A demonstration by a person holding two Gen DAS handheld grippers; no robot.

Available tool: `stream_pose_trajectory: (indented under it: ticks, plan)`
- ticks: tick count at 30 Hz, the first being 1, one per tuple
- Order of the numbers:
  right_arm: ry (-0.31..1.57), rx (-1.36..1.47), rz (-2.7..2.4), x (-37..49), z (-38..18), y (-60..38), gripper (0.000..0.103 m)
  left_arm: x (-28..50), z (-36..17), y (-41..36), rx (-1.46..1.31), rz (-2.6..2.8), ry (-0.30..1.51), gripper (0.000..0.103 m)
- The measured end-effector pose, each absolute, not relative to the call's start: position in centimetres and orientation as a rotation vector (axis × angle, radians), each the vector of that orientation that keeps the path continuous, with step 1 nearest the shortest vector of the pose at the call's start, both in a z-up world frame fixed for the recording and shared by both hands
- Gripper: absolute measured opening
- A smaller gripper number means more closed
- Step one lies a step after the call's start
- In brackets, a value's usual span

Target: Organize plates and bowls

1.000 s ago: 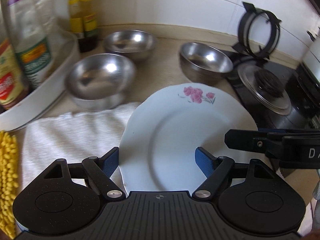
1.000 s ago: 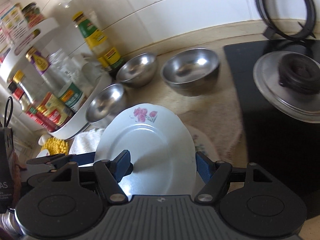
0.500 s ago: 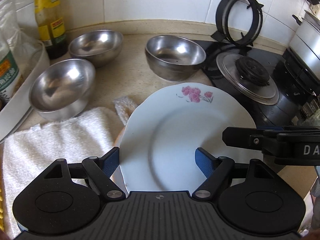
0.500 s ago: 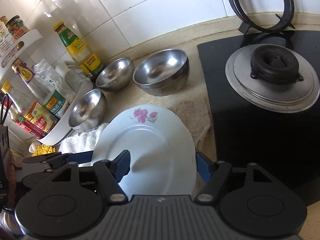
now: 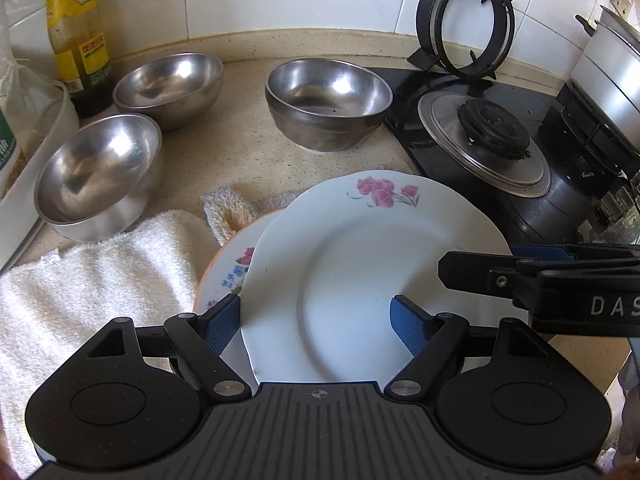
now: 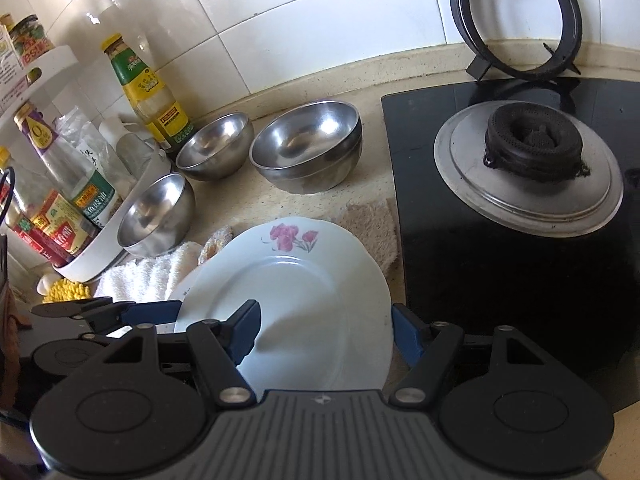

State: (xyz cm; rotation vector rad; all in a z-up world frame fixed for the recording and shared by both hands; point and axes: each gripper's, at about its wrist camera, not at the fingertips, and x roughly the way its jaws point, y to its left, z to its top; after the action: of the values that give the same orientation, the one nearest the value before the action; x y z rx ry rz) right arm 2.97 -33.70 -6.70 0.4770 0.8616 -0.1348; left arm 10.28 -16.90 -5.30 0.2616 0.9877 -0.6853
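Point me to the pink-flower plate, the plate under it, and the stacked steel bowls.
Pink-flower plate (image 5: 360,280): left wrist view, on its white centre.
Lower plate (image 5: 228,276): left wrist view, on its exposed rim with blue flowers.
Stacked bowls (image 6: 308,148): right wrist view, on the top bowl's inside.

The white rose plate (image 5: 360,264) is hiding most of the orange-rimmed plate (image 5: 228,268) lying beneath it.

White glossy wall tiles (image 6: 280,12) back a speckled beige bench (image 5: 240,148); a black glass hob (image 6: 500,280) sits inset, bright light, probably daylight, glaring off the tiles.
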Motion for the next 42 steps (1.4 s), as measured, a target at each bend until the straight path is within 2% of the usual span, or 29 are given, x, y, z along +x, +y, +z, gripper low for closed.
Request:
stream_pose_trajectory:
  ticks: [17, 42]
  plan:
    - [0.87, 0.425, -0.125, 3.7, -6.8, -33.6, 0.078, 10.1, -5.5, -17.7, 0.278, -0.67, 0.978, 0.085]
    - [0.883, 0.35, 0.033, 6.9, -6.6, -29.8, 0.08, 10.3, -4.6, -13.3, 0.248, -0.498, 0.967, 0.085]
